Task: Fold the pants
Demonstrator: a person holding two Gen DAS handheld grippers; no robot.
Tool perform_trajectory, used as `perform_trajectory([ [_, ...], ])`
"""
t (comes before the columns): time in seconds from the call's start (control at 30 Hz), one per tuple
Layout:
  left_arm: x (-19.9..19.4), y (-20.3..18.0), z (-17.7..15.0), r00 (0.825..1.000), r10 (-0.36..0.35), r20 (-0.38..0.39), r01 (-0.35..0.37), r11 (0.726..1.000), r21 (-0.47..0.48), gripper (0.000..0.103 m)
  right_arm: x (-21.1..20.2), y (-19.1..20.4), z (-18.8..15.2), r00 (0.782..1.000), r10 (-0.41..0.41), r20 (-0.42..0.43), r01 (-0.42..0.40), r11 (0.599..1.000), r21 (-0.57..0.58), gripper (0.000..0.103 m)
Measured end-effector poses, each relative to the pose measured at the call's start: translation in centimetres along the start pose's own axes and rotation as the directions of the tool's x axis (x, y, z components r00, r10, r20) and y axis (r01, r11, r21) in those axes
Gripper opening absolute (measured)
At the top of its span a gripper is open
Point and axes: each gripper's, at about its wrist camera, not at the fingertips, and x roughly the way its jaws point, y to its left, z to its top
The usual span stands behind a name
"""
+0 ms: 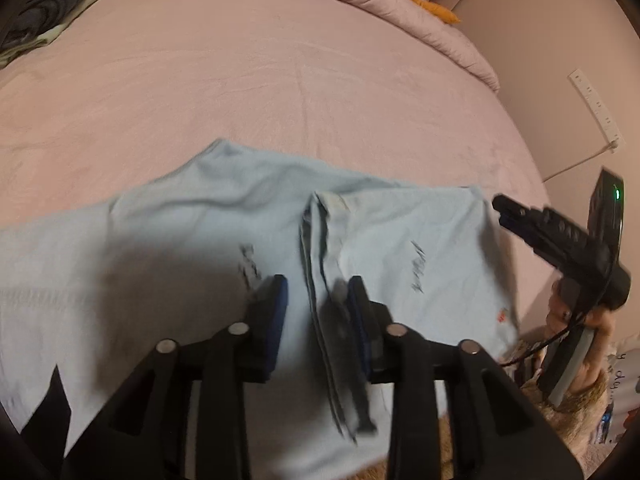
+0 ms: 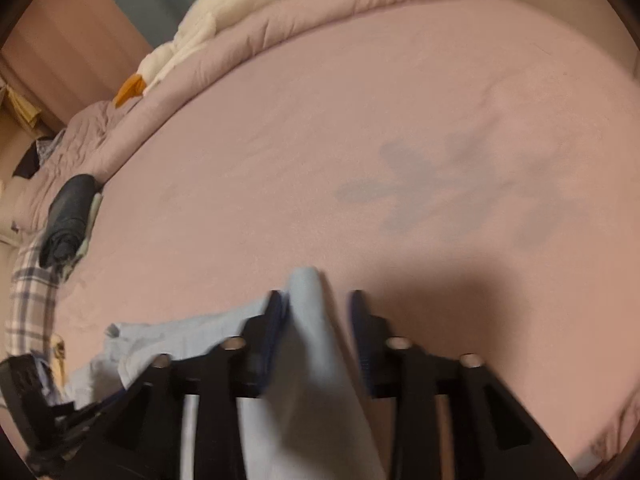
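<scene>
Light-blue pants [image 1: 224,216] lie at the near edge of the pink bed [image 1: 280,80]. Left gripper [image 1: 316,296] hangs released above them; right gripper [image 2: 316,304] is spread, fabric between its fingers.

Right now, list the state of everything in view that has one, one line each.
Light blue pants: partly folded, lying on the bed, one edge lifted.
Left gripper: open, fingers apart over the pants, gripping nothing.
Right gripper: open, raised pants fold between its fingers.
Pink bed sheet: spread flat.
Dark garment: rolled up, at the bed's edge.
</scene>
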Motion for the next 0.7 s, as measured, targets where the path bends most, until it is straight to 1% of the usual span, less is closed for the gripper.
perform_trajectory([
  [0.03, -0.7, 0.0, -0.7, 0.999, -0.032, 0.007, 0.032, 0.999, -0.014, 0.041, -0.9, -0.2, -0.7, 1.0, 0.002, 0.005, -0.002, 1.0, -0.003, 0.052],
  [0.1, -1.4, -0.2, -1.8, 0.997, -0.078, 0.007, 0.078, 0.996, -0.031, 0.05, -2.1, -0.8, -2.1, 1.0, 0.025, -0.006, -0.025, 1.0, 0.015, 0.052],
  [0.17, -1.5, -0.5, -3.2, 0.992, -0.13, -0.008, 0.129, 0.991, -0.033, 0.051, -2.9, -1.6, -4.0, 0.999, 0.043, -0.015, -0.042, 0.998, 0.04, 0.052],
  [0.23, -0.9, -0.9, -4.2, 0.99, -0.139, -0.036, 0.138, 0.99, -0.032, 0.049, -3.1, -2.4, -5.7, 0.999, 0.028, -0.034, -0.026, 0.998, 0.055, 0.052],
  [0.3, 0.0, -1.3, -5.0, 0.992, -0.112, -0.055, 0.112, 0.994, -0.02, 0.048, -2.8, -3.0, -7.5, 0.998, 0.006, -0.058, -0.003, 0.998, 0.058, 0.052],
  [0.33, 0.1, -1.6, -5.3, 0.995, -0.095, -0.035, 0.095, 0.996, 0.0, 0.045, -2.7, -3.2, -8.0, 0.998, 0.011, -0.064, -0.007, 0.998, 0.063, 0.052],
  [0.37, 0.1, -1.9, -5.5, 0.997, -0.072, -0.014, 0.072, 0.997, 0.017, 0.041, -2.7, -3.4, -8.5, 0.998, 0.033, -0.061, -0.029, 0.997, 0.069, 0.052],
  [0.4, 0.2, -2.1, -5.6, 0.999, -0.039, -0.005, 0.039, 0.999, 0.03, 0.032, -2.8, -3.5, -8.8, 0.997, 0.05, -0.058, -0.046, 0.997, 0.064, 0.045],
  [0.43, 0.5, -2.2, -5.5, 1.0, 0.003, 0.0, -0.003, 0.999, 0.04, 0.027, -2.9, -3.5, -9.1, 0.997, 0.062, -0.053, -0.059, 0.997, 0.057, 0.034],
  [0.47, 0.6, -2.2, -5.5, 1.0, 0.01, 0.009, -0.01, 0.999, 0.039, 0.027, -3.0, -3.7, -9.1, 0.997, 0.064, -0.045, -0.061, 0.996, 0.06, 0.034],
  [0.53, 0.7, -2.0, -5.5, 1.0, 0.006, 0.022, -0.007, 0.999, 0.034, 0.026, -3.1, -4.1, -9.1, 0.997, 0.069, -0.036, -0.066, 0.995, 0.072, 0.028],
  [0.7, 0.8, -2.2, -6.5, 0.996, 0.044, 0.076, -0.048, 0.997, 0.064, 0.027, -3.0, -4.7, -10.0, 0.996, 0.086, 0.013, -0.087, 0.992, 0.089, 0.027],
])
